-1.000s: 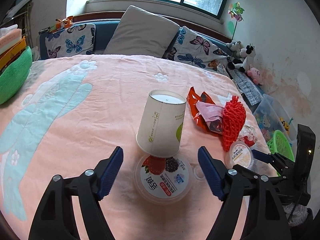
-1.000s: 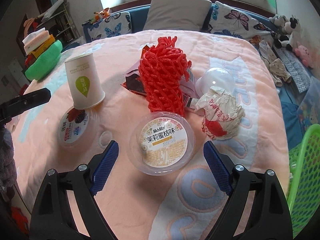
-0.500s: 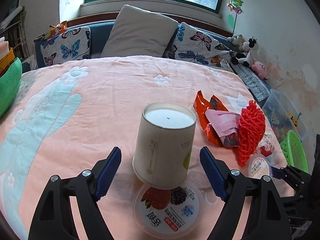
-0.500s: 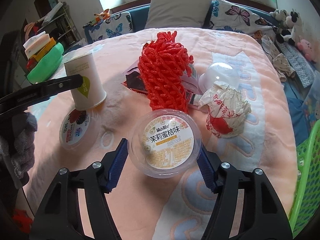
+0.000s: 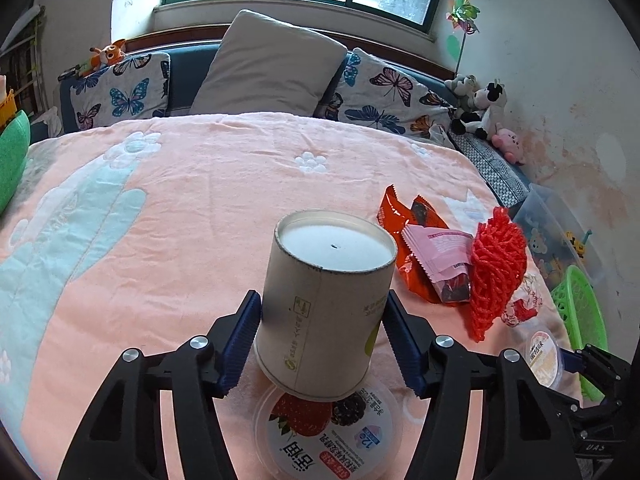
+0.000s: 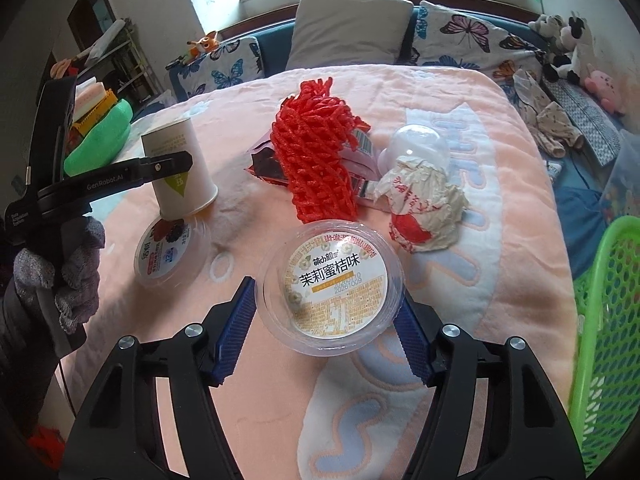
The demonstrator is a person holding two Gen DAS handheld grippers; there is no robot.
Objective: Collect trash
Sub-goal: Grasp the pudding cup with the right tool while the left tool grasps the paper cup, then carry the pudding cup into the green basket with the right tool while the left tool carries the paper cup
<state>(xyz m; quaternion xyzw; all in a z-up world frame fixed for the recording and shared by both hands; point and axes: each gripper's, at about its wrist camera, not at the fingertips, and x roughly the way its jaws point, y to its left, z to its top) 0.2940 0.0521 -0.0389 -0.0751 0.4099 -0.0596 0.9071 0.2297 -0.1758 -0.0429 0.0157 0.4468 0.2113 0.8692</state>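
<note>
Our left gripper [image 5: 320, 344] fingers have just closed in and press both sides of the upturned cup [image 5: 326, 304], standing at the berry tub's [image 5: 326, 436] far edge. Our right gripper [image 6: 324, 332] clamps the jelly tub [image 6: 331, 287], near the red net [image 6: 316, 160].

Each handheld gripper, the left gripper [image 5: 320, 338] and the right gripper [image 6: 326, 328], has two glossy black angular arms with triangular cut-outs and round silver screw heads. Ribbed blue pads [image 5: 239, 346] line the inner faces of the fingers. Seen from the right camera, the left tool carries white "GenRobot.AI" lettering, and a grey knitted glove [image 6: 66, 276] covers the hand, above a dark sleeve.
</note>
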